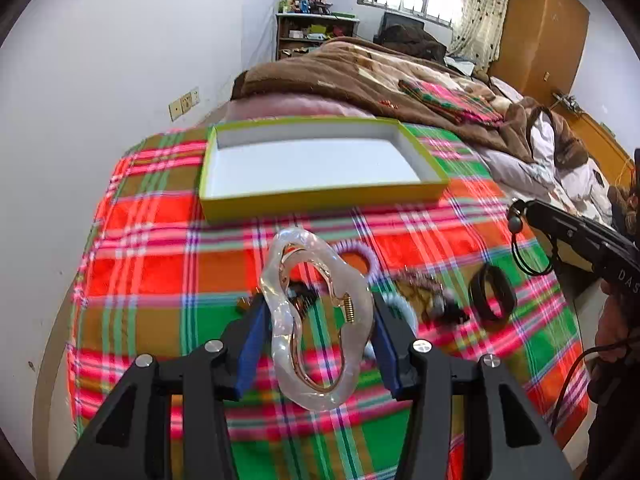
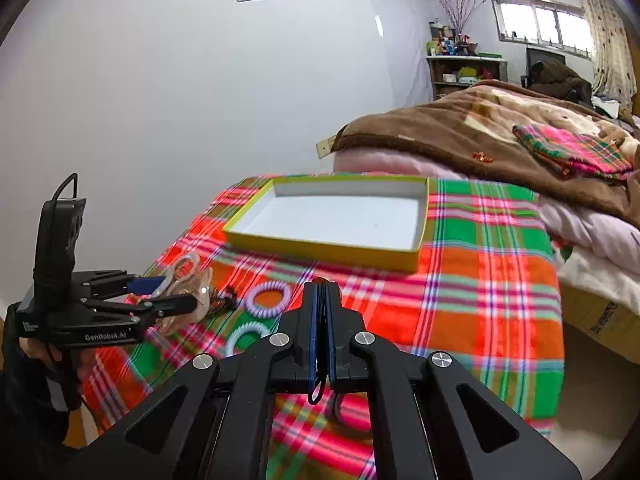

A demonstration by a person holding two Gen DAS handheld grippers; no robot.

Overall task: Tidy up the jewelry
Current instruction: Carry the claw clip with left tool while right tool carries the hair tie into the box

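My left tool (image 1: 320,320) grips the clear hair claw (image 1: 316,320), my right tool (image 2: 320,300) is clamped on a thin black loop (image 1: 530,248) (both lifted), while the box (image 2: 320,254) ahead holds nothing and hair ties (image 2: 267,298) lie below.

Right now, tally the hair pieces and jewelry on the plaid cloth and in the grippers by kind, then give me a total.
Spiral hair ties: 2, the lilac one and the white one
Hair claw clip: 1
Wide black band: 1
Thin black elastic with a bead: 1
Total: 5, leaving out a dark tangle too blurred to sort.
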